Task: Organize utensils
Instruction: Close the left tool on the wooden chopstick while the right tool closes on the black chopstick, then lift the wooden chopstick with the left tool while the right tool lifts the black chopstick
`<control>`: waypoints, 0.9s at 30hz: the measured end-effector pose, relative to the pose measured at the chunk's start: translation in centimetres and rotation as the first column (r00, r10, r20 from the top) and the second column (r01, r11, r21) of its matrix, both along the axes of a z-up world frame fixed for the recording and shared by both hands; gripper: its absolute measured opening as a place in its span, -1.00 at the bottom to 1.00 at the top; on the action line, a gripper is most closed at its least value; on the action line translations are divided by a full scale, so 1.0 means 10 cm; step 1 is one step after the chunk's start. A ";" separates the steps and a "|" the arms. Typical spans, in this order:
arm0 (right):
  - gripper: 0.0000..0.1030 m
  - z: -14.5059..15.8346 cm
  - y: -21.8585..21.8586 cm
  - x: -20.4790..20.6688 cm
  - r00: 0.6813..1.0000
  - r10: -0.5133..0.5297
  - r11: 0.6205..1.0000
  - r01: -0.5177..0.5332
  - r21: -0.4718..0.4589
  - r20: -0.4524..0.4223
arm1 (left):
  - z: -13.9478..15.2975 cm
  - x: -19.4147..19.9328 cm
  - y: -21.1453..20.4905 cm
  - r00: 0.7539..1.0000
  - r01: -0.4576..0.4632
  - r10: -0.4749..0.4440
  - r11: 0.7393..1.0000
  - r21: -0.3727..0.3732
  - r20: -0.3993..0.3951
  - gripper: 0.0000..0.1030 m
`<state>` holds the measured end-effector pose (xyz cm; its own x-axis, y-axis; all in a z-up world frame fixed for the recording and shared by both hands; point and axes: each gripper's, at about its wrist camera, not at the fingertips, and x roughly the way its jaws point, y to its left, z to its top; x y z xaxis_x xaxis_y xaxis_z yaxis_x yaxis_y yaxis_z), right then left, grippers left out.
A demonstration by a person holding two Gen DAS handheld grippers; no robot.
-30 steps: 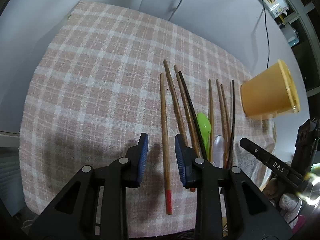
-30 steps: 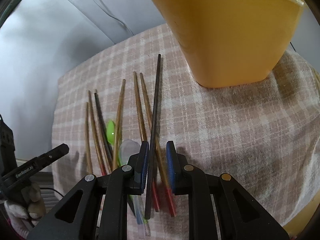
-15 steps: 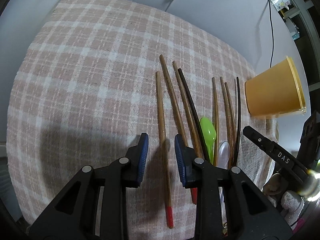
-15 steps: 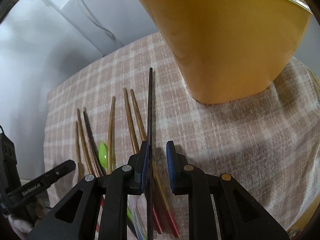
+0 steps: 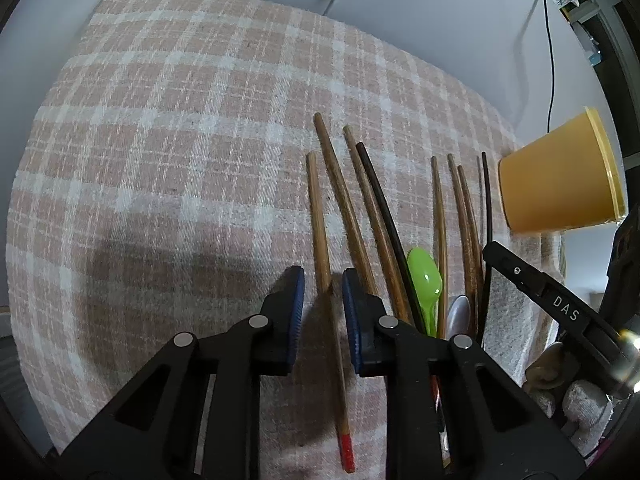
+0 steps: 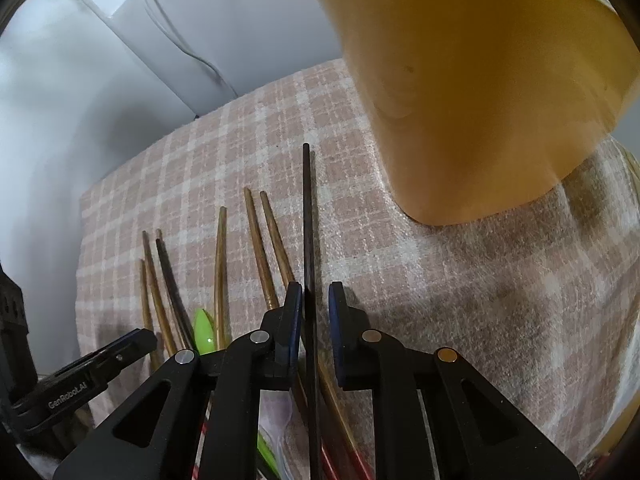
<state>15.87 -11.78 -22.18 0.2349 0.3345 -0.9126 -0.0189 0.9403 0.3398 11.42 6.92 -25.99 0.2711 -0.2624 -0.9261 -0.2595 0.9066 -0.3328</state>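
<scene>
**Two chopsticks lined up for the yellow cup**

The utensils lay side by side on the checked cloth (image 5: pixel 168 128), tips pointing far, presumably fanned out so each could be taken singly. The left gripper (image 5: pixel 323 296) hung low over the leftmost wooden chopstick (image 5: pixel 318 216), its blue pads parted on either side of the shaft and not touching it, a stance that looked like the lead-in to a pinch. Just right of it lay more brown sticks, a green spoon (image 5: pixel 425 280) and a clear spoon (image 5: pixel 458 312).

The right gripper (image 6: pixel 314 312) had a black chopstick (image 6: pixel 307 216) running between its pads, against the left pad, with a gap to the right pad, so whether it was truly gripped could not be told. The stick seemed raised off the cloth. The yellow cup (image 6: pixel 460 92) loomed close at the far right, likely its destination.
</scene>
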 end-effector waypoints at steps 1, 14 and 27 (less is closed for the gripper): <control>-0.78 -0.01 0.02 0.01 1.000 0.003 1.000 -0.003 0.000 -0.003 | -0.01 0.03 -0.01 1.000 0.004 -0.004 1.000 0.006 -0.003 -0.66; -0.91 -0.04 0.14 0.07 0.999 0.042 0.999 -0.042 0.010 -0.017 | -0.06 0.06 0.09 1.000 -0.021 0.021 1.000 -0.014 0.009 -0.91; -0.91 -0.02 0.11 0.06 0.998 0.055 0.998 -0.056 -0.028 -0.007 | 0.02 -0.16 0.36 0.999 -0.030 0.030 1.000 0.007 0.015 -0.92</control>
<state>16.43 -10.67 -22.33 0.2114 0.3210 -0.9232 -0.0695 0.9471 0.3134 9.81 10.52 -25.83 0.2920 -0.2476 -0.9238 -0.2817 0.9008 -0.3305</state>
